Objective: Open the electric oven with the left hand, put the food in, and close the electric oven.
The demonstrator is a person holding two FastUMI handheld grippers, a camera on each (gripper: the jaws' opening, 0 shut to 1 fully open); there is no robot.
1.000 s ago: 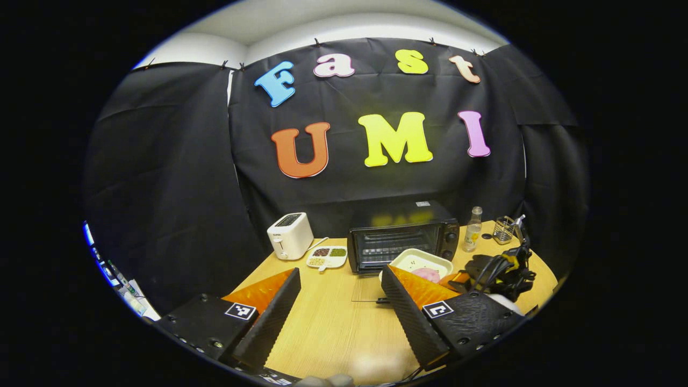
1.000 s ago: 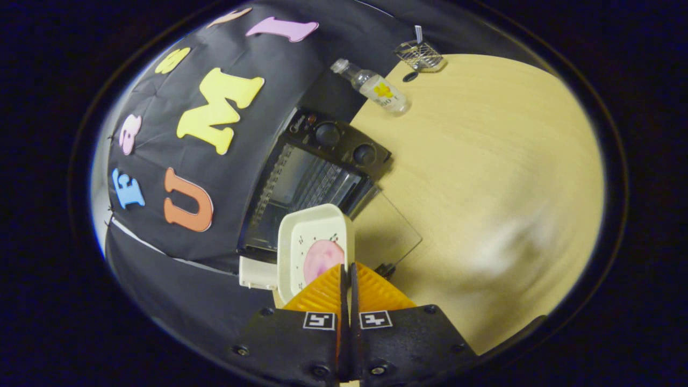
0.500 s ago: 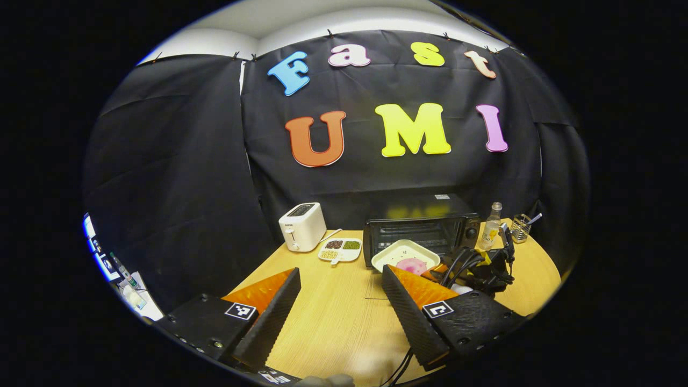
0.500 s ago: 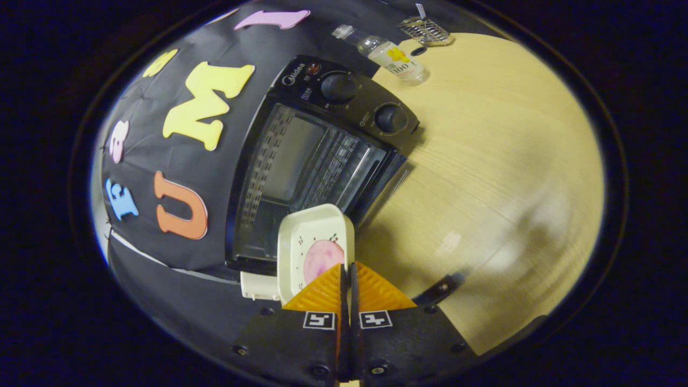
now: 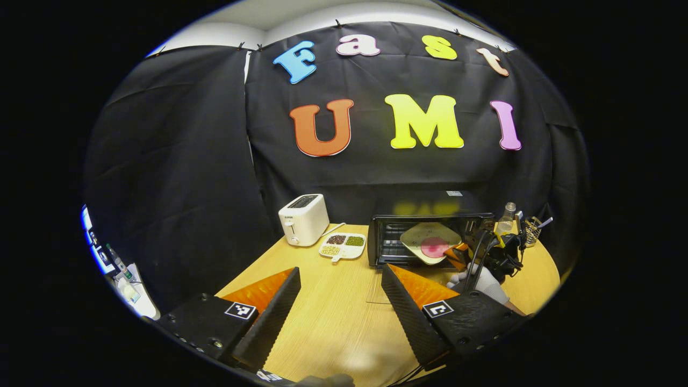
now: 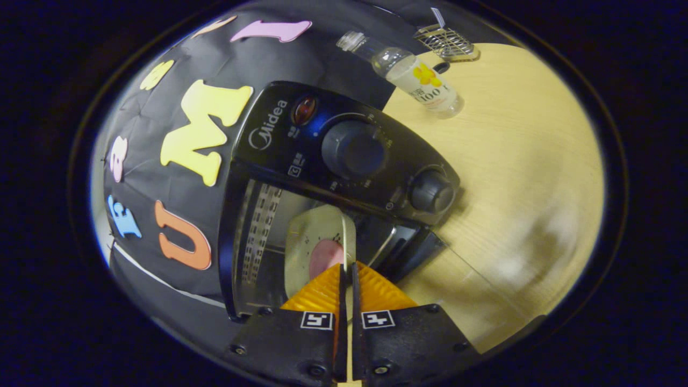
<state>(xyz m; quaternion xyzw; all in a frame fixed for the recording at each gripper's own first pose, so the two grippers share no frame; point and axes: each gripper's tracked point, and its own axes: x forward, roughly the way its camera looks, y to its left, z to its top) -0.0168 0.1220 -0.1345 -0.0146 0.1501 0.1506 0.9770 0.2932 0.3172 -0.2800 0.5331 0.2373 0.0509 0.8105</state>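
Left gripper view: toaster and snack tray sit beside the oven. My left gripper hangs spread, empty; my right gripper pinches the plate inside the oven.

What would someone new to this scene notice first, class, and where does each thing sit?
The open black oven at the table's back draws the eye, with a cream tray of pink food partly inside its mouth, pinched at the rim by the right gripper. Left of it stands a white toaster.

Black-draped recording booth: toaster, oven, wooden table.
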